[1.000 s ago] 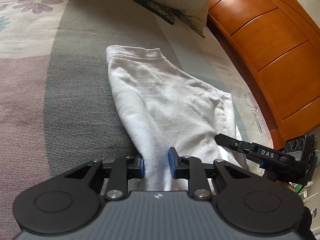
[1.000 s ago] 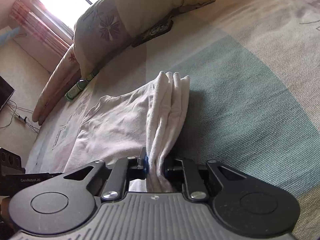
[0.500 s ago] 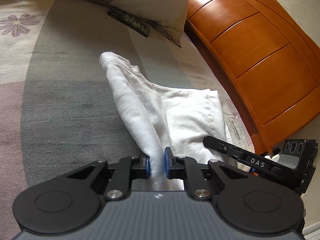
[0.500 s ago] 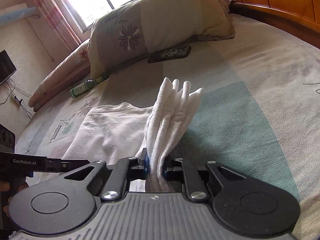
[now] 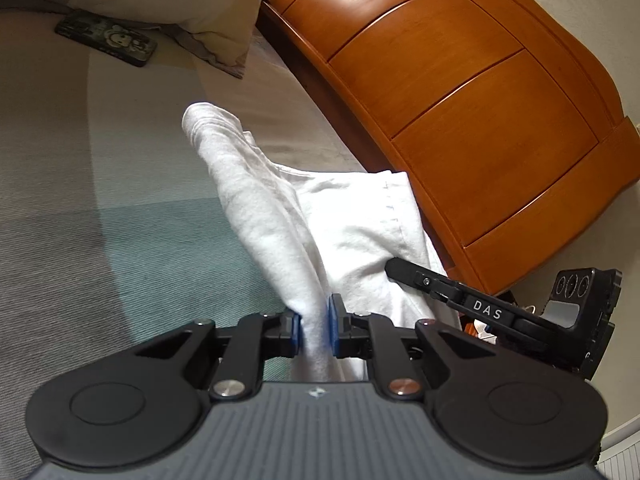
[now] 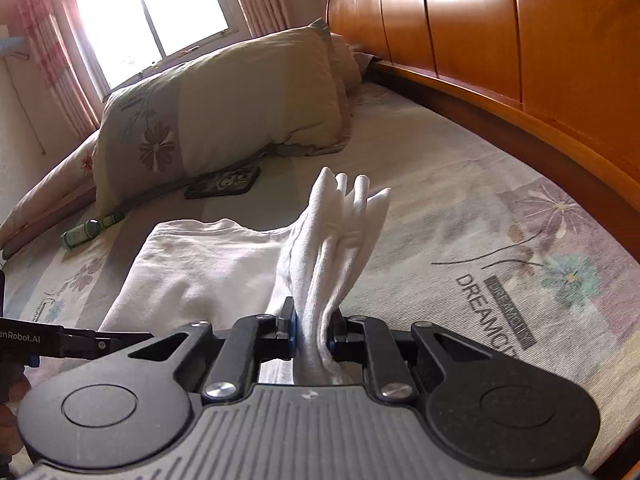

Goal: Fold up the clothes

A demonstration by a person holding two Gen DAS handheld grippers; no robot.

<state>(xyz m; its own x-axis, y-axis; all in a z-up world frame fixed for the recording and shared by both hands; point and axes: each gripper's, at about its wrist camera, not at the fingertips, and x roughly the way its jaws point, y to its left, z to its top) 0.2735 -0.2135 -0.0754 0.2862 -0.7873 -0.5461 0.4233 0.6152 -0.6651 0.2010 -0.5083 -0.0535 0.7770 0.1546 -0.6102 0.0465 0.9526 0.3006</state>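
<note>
A white garment (image 5: 352, 216) is held up off the bed (image 5: 120, 208), one bunched edge clamped in the left gripper (image 5: 314, 330), another in the right gripper (image 6: 312, 332). Its long axis runs ahead of both grippers; the rest lies flat between them. The cloth is soft, creased knit.
</note>
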